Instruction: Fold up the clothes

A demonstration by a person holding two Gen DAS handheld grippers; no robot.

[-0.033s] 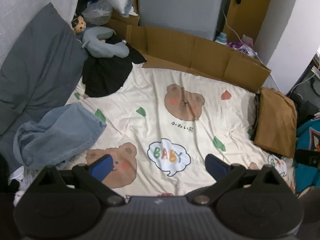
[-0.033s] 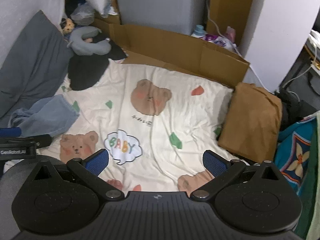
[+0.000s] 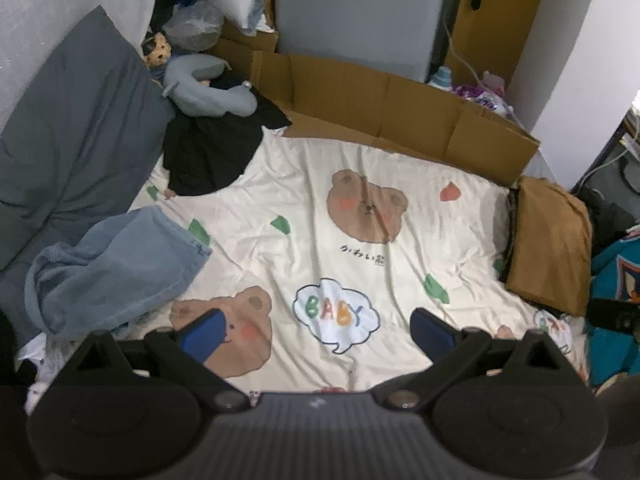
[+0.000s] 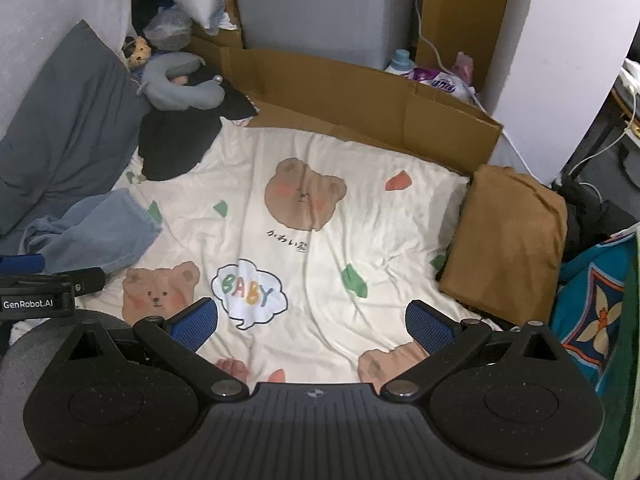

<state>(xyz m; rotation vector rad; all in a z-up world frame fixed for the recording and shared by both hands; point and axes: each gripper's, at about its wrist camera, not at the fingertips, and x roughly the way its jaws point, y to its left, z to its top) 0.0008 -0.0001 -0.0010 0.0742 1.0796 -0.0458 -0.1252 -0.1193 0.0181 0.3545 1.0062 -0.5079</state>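
Observation:
Crumpled light-blue jeans point(image 3: 112, 272) lie at the left edge of the cream bear-print bed sheet point(image 3: 320, 208). A black garment point(image 3: 212, 152) is heaped at the far left. At the right edge rests a folded brown garment point(image 3: 552, 240). My left gripper point(image 3: 316, 330) hovers over the near part of the sheet, open and holding nothing, with the jeans just to its left. My right gripper point(image 4: 312, 322) is also open and holding nothing above the sheet point(image 4: 360, 220); the brown garment point(image 4: 508, 240) lies to its right and the jeans point(image 4: 96, 236) far to its left.
A grey pillow point(image 3: 72, 152) and a grey neck pillow point(image 3: 208, 92) sit at the left. Flattened cardboard point(image 3: 400, 112) lines the far side. A teal patterned cloth point(image 4: 592, 312) hangs at the right. The left gripper's body point(image 4: 40, 292) shows at the right view's left edge.

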